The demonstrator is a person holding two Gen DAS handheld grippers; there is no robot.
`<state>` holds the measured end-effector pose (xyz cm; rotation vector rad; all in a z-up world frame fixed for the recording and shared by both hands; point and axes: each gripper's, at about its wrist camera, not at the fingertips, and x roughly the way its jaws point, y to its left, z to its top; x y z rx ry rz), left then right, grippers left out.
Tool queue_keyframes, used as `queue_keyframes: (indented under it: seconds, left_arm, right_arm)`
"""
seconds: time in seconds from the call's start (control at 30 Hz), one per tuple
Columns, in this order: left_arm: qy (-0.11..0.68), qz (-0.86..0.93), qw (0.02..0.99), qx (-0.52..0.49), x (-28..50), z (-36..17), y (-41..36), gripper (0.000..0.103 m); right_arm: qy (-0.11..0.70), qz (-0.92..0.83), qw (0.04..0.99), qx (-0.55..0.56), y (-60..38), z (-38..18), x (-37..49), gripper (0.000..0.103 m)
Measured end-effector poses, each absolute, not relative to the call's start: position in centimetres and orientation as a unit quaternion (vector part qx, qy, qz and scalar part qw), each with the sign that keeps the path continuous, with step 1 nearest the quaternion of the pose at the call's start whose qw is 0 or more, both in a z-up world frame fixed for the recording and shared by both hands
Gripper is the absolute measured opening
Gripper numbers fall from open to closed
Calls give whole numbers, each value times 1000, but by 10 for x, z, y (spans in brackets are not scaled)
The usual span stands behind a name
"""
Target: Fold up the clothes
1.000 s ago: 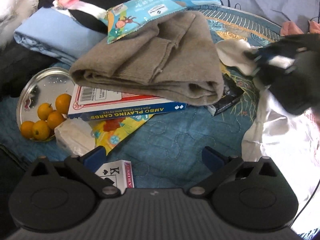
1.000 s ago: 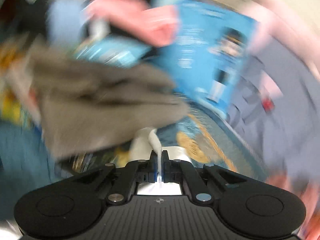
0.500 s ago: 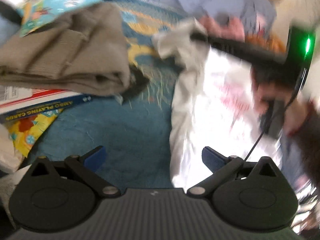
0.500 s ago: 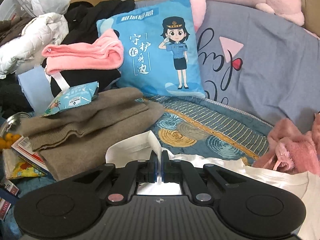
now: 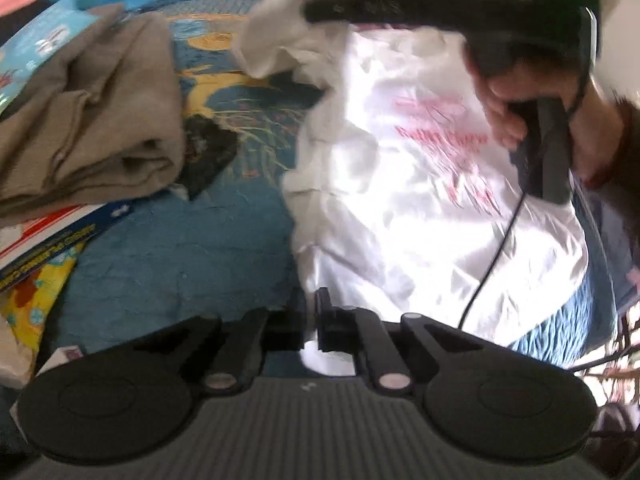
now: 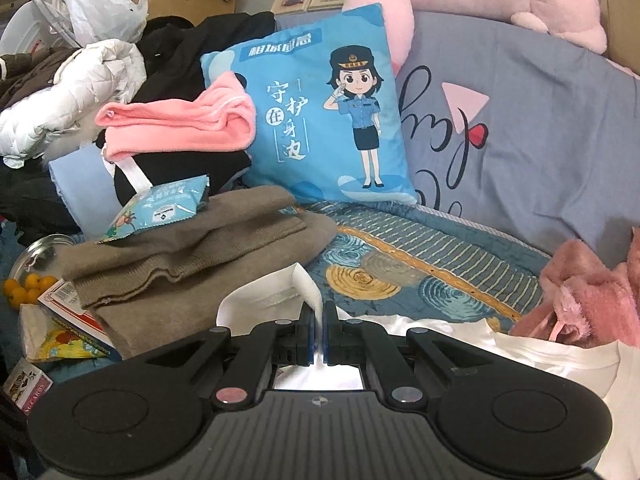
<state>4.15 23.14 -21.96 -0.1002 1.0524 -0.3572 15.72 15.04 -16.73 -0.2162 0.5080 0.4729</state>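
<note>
A white T-shirt (image 5: 400,184) with red print lies spread on the blue quilt. My left gripper (image 5: 311,312) is shut on its near edge. My right gripper (image 6: 319,334) is shut on a fold of the same white T-shirt (image 6: 276,300) at its far end, and holds it raised. In the left wrist view the right gripper (image 5: 312,14) comes in from the upper right, held by a hand, with the cloth hanging from its tip.
A folded brown sweater (image 5: 88,120) (image 6: 192,264) lies left of the shirt on a card box (image 5: 48,236), with a wipes packet (image 6: 160,208) on top. A blue cushion (image 6: 320,112), pink towel (image 6: 176,128) and pink fleece (image 6: 584,296) lie around.
My left gripper has swung right from the card box to the shirt and shut on its near edge. My right gripper stays shut on the shirt and has steadied.
</note>
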Motion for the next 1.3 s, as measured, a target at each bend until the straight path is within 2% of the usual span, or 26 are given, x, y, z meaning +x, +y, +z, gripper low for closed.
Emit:
queue_keyframes:
  seconds: [0.13, 0.3, 0.43, 0.53, 0.63, 0.8, 0.87, 0.97, 1.13, 1.3]
  left_arm:
    - [485, -193, 852, -39, 38, -215, 223, 5]
    - [447, -225, 862, -86, 30, -197, 224, 5]
    - [415, -251, 866, -122, 25, -182, 224, 5]
    - [398, -284, 861, -141, 23, -172, 212, 5]
    - [420, -329, 835, -130, 31, -175, 170, 5]
    - [487, -367, 788, -89, 49, -206, 109, 5]
    - [501, -372, 778, -79, 53, -215, 100, 5]
    - [502, -372, 776, -86, 61, -220, 102, 5]
    - [491, -377, 777, -112, 59, -215, 111, 5]
    - [494, -376, 777, -100, 50, -211, 105, 6]
  right_arm:
    - [239, 229, 939, -95, 148, -162, 153, 3]
    - [245, 196, 949, -31, 125, -152, 157, 3]
    - [280, 126, 937, 166, 59, -156, 168, 3]
    - [289, 57, 902, 316, 1, -182, 154, 2]
    - [305, -23, 868, 391, -41, -215, 129, 2]
    - [348, -77, 833, 424, -75, -257, 96, 3]
    - [347, -74, 840, 410, -76, -251, 91, 9]
    - [321, -66, 883, 337, -66, -219, 83, 11]
    - [294, 53, 953, 54, -14, -162, 86, 13]
    - [295, 209, 892, -271, 43, -150, 108, 14]
